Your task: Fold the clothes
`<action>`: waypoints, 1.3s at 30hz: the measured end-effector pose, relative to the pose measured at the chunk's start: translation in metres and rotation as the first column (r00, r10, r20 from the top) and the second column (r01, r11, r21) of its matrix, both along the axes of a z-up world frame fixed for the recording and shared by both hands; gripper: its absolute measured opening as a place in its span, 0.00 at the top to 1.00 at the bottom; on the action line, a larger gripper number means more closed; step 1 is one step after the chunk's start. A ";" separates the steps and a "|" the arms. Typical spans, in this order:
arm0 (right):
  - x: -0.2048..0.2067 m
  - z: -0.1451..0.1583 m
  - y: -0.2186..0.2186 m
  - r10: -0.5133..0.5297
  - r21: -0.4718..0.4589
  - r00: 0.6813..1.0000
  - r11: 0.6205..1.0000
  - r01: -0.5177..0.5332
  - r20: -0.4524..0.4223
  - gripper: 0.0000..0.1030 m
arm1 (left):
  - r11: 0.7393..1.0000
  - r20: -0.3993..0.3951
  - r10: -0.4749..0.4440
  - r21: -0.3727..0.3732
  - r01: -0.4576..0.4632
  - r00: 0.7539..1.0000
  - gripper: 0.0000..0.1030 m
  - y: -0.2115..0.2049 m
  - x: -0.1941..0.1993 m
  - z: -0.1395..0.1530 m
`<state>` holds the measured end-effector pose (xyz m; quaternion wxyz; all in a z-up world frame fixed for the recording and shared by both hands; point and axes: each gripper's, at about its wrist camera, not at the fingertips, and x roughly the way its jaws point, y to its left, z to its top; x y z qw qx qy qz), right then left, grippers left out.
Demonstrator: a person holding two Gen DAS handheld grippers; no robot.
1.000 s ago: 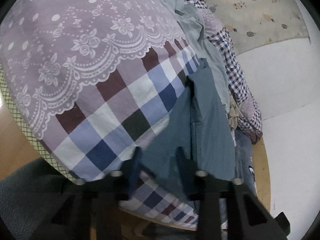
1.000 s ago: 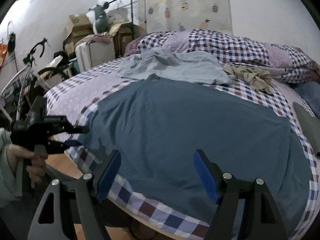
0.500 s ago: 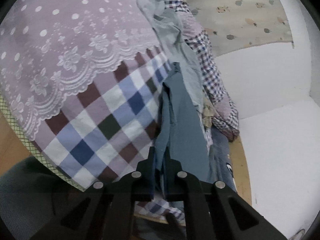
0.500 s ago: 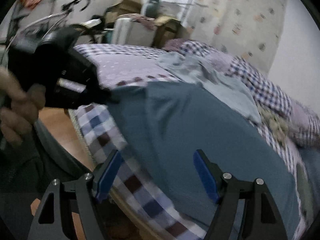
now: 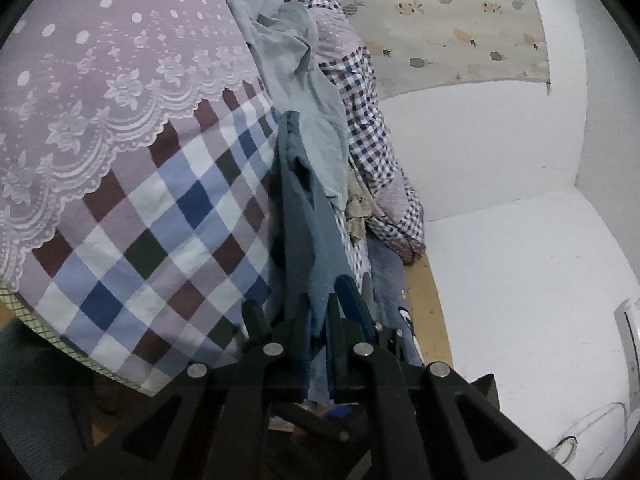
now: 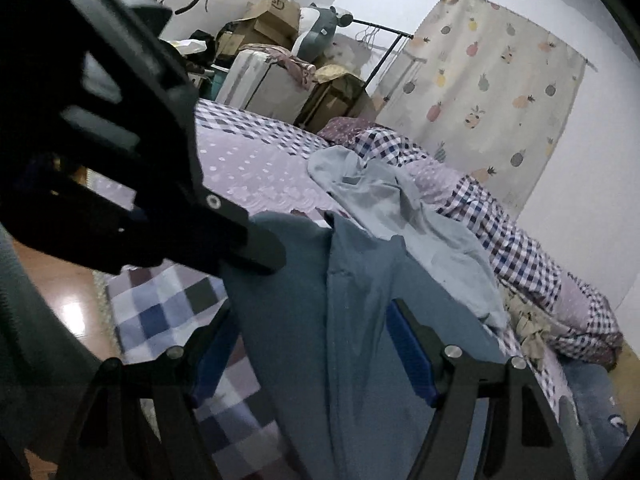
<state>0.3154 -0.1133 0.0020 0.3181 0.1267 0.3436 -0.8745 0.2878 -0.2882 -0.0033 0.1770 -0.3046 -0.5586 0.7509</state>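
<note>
A teal-blue garment [image 6: 360,320] lies spread on the bed [image 6: 160,312], which has a checked and lace-print sheet. My left gripper [image 5: 318,312] is shut on the garment's near edge, and the cloth [image 5: 308,220] runs away from it in a raised ridge. In the right wrist view the left gripper [image 6: 248,248] looms at the upper left, pinching a corner of the garment. My right gripper [image 6: 312,348] is open just behind it, its blue-padded fingers [image 6: 408,352] straddling the lifted fabric without pinching it.
A pale grey-blue garment [image 6: 384,200] lies crumpled further up the bed, beside a small beige cloth [image 6: 528,332] and a checked quilt [image 6: 520,248]. Boxes and a suitcase [image 6: 264,84] stand beyond the bed. A fruit-print curtain [image 6: 492,92] hangs behind. Wooden floor [image 6: 68,292] lies at the left.
My left gripper closed on the garment's edge and pulled it up into a ridge. My right gripper swung left, close to the left gripper, and stayed open.
</note>
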 end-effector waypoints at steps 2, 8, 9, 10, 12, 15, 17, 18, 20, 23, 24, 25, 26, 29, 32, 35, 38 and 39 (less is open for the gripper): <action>-0.003 -0.001 -0.005 -0.006 0.014 1.000 1.000 0.007 -0.027 0.29 | 1.000 -0.004 -0.002 0.011 0.002 1.000 0.96 0.000 -0.003 0.001; -0.012 -0.007 -0.019 -0.024 0.058 0.997 0.998 0.028 -0.072 0.52 | 0.999 -0.008 -0.001 0.033 0.001 1.000 0.97 -0.001 -0.003 0.002; -0.015 -0.007 -0.021 -0.026 0.062 0.997 0.998 0.031 -0.076 0.55 | 0.999 -0.003 0.000 0.033 0.000 1.000 0.96 -0.001 -0.003 0.002; -0.018 -0.008 -0.022 -0.031 0.065 0.997 0.997 0.036 -0.075 0.64 | 0.999 0.007 0.005 0.034 -0.006 1.000 0.96 -0.002 -0.003 0.000; -0.022 -0.008 -0.024 -0.040 0.067 0.997 0.997 0.044 -0.068 0.84 | 0.999 0.021 0.015 0.047 -0.016 1.000 0.96 -0.004 -0.004 -0.003; -0.028 -0.005 -0.020 -0.044 0.052 0.999 0.998 0.046 -0.028 0.93 | 0.998 0.024 0.027 0.063 -0.028 0.999 0.92 -0.007 -0.005 -0.004; -0.030 -0.001 -0.017 -0.044 0.032 0.999 0.999 0.044 0.000 0.95 | 0.998 0.033 0.036 0.048 -0.037 0.999 0.79 -0.008 -0.008 -0.003; -0.032 0.002 -0.015 -0.044 0.022 0.999 0.999 0.044 0.015 0.95 | 0.998 0.042 0.038 0.041 -0.040 0.998 0.64 -0.007 -0.012 -0.002; -0.035 0.008 -0.012 -0.043 0.004 0.998 0.999 0.043 0.040 0.95 | 0.998 0.048 0.040 0.039 -0.042 0.998 0.46 -0.010 -0.020 -0.001; -0.036 0.019 -0.006 -0.036 -0.017 0.997 0.999 0.037 0.070 0.96 | 0.999 0.053 0.041 0.028 -0.042 0.998 0.38 -0.015 -0.035 0.003; -0.038 0.022 -0.004 -0.033 -0.022 0.996 0.999 0.035 0.078 0.96 | 0.999 0.052 0.040 0.018 -0.041 0.998 0.31 -0.018 -0.042 0.005; -0.038 0.025 -0.002 -0.030 -0.029 0.996 0.999 0.032 0.083 0.96 | 0.999 0.050 0.040 0.008 -0.040 0.998 0.28 -0.020 -0.049 0.007; -0.037 0.028 0.000 -0.030 -0.038 0.996 0.999 0.033 0.090 0.96 | 1.000 0.054 0.025 -0.003 -0.025 0.998 0.26 -0.022 -0.059 0.008; -0.042 0.039 0.006 -0.032 -0.063 0.994 0.997 0.039 0.106 0.96 | 0.999 0.069 -0.026 -0.027 0.028 0.997 0.26 -0.023 -0.088 0.010; -0.045 0.048 0.010 -0.034 -0.084 0.992 0.995 0.044 0.118 0.96 | 0.996 0.085 -0.080 -0.043 0.084 0.993 0.26 -0.021 -0.115 0.010; -0.047 0.055 0.014 -0.034 -0.099 0.992 0.994 0.046 0.125 0.96 | 0.989 0.103 -0.133 -0.058 0.140 0.986 0.26 -0.019 -0.143 0.010; -0.048 0.061 0.019 -0.035 -0.111 0.991 0.993 0.050 0.130 0.96 | 0.978 0.121 -0.185 -0.072 0.195 0.975 0.26 -0.017 -0.171 0.011; -0.048 0.063 0.021 -0.036 -0.115 0.991 0.992 0.051 0.131 0.96 | 0.974 0.127 -0.203 -0.077 0.213 0.971 0.26 -0.016 -0.180 0.011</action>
